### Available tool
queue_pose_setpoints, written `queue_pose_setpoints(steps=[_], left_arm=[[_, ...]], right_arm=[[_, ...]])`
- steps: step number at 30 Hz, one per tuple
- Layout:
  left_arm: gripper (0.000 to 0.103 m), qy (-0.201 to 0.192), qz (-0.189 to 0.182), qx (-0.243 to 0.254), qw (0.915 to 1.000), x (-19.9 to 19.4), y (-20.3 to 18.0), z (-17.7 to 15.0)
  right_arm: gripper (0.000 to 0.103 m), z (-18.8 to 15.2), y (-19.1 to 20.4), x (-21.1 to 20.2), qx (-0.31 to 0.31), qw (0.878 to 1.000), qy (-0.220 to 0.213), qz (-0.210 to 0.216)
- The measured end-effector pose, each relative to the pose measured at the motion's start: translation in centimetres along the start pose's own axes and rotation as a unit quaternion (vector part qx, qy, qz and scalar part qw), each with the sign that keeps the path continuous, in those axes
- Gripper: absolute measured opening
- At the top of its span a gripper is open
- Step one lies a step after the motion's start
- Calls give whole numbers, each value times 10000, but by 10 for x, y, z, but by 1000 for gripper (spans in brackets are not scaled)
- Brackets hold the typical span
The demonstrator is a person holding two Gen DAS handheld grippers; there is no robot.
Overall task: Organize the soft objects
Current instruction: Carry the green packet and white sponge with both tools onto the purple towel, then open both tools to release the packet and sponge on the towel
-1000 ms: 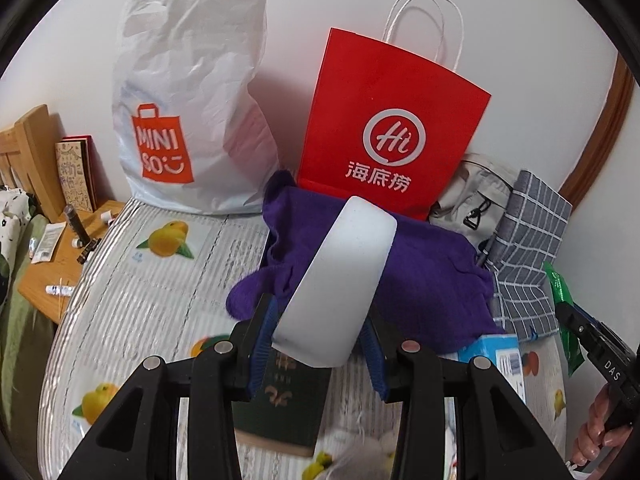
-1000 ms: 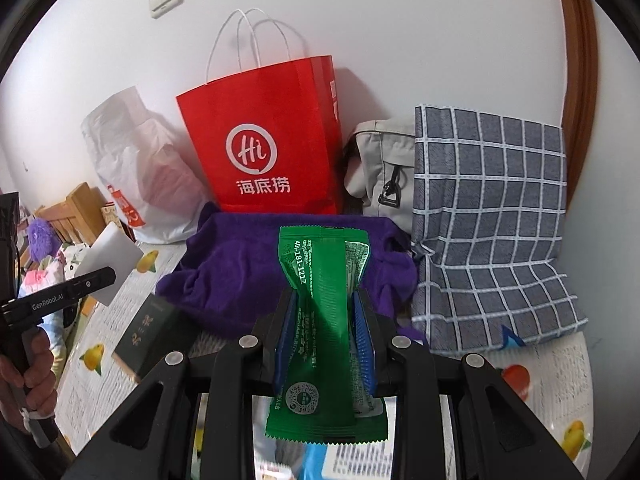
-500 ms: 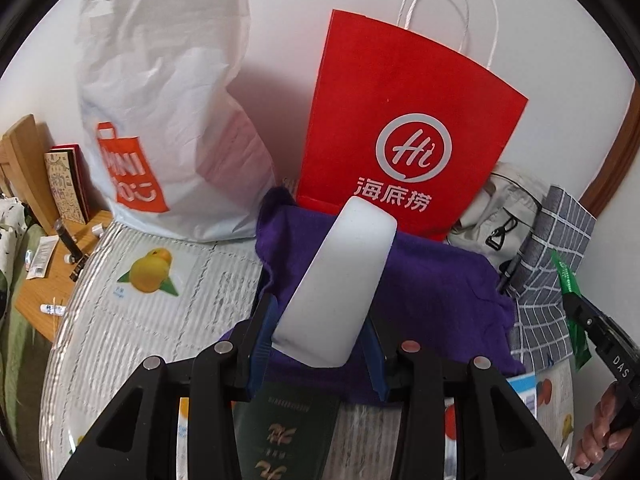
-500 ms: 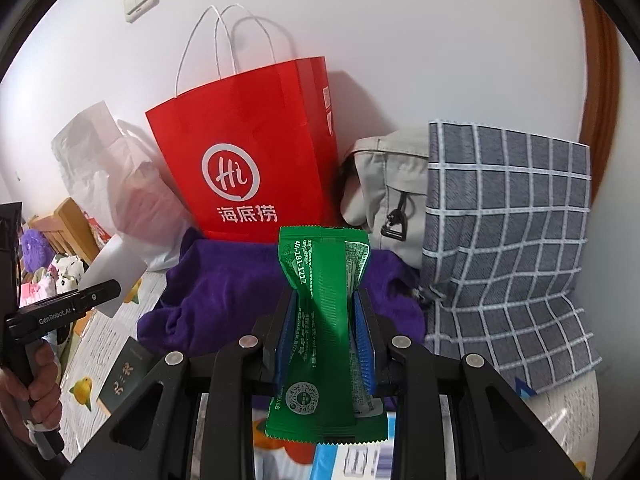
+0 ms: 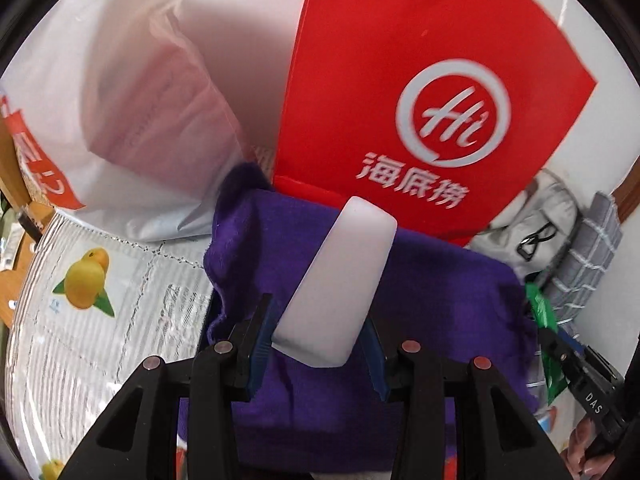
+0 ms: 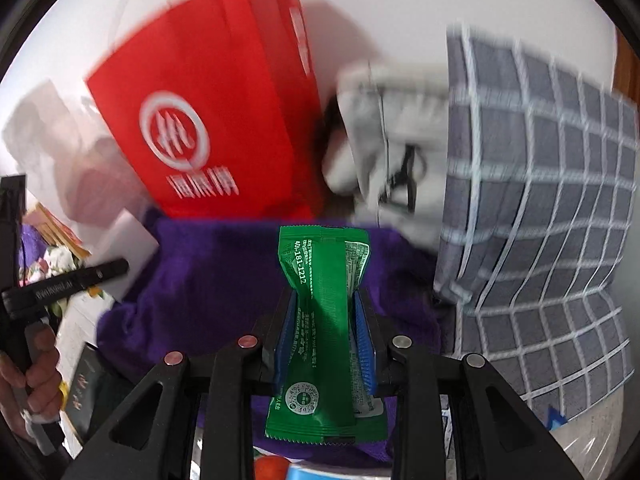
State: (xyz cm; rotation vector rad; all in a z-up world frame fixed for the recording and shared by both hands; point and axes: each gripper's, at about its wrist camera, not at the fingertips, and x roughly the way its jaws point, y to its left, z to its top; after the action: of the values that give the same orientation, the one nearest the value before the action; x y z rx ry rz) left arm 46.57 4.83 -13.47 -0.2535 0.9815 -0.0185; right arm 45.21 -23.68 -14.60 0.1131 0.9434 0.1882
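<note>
The left gripper (image 5: 316, 350) clamps a white foam block (image 5: 340, 288) low on its sides; it looks light and squashy, so a gentle pinch should do. The right gripper (image 6: 324, 344) pinches a green sachet (image 6: 324, 320) at its waist: thin, crinkly, likely slippery. Both hang over the purple cloth (image 5: 440, 292), soft and limp. Behind it a white bag (image 5: 120, 100), red bag (image 5: 400, 80) and checked bag (image 6: 540, 200) crowd the wall
</note>
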Motion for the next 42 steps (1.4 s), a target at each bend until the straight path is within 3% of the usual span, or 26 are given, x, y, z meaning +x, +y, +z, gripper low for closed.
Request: queue_pose_setpoints(steps=[5,25,32,38,42], left_arm=[[39,373,-199,-249,9988,22,14,-1],[43,676,-232,-488,9963,38,24,-2],[63,694,-132,-375,9968,31,20,-2],[66,537,41,-123,9985,22,3,-1],[67,473,7,-40,9989,13,-7,-1]], right_arm=[[29,-7,-3,30,37,9993,365,-29],[31,-13,-12,55,170,9974,699,31],[48,-14,-2,60,126,9969,727,265],[62,-12,8,57,100,9980,568,262],[64,-11,11,49,65,9986,469,228]])
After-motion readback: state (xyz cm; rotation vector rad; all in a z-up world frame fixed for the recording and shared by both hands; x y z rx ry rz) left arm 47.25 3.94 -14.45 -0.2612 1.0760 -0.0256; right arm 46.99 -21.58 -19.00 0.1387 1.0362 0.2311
